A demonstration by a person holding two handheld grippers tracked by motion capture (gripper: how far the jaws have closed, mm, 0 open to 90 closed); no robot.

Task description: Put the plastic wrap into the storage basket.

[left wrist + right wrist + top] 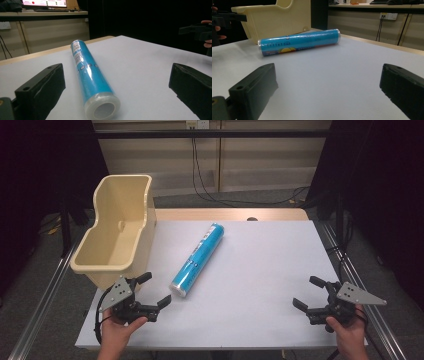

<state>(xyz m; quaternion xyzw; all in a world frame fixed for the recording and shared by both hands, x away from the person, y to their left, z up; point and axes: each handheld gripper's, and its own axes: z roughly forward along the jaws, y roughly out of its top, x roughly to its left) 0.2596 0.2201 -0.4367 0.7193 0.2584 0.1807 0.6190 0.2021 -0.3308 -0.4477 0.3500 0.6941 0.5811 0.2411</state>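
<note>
High view: the left claw (154, 290), jaws spread and empty, sits just beside the near end of the blue roll (197, 260), whose long axis runs from that end away toward the far right. The right claw (308, 292), likewise spread and empty, lies well apart from the roll across the desk (260, 270); the left hand is judged nearer for a grasp.

A blue roll (197, 260) is lying slantwise on the white table (260, 270), its near end just beside the left gripper (154, 291), whose jaws are standing apart. A beige bin (116, 231) is sitting at the table's left edge. The right gripper (306, 293) is resting, jaws apart, well apart from the roll.
</note>
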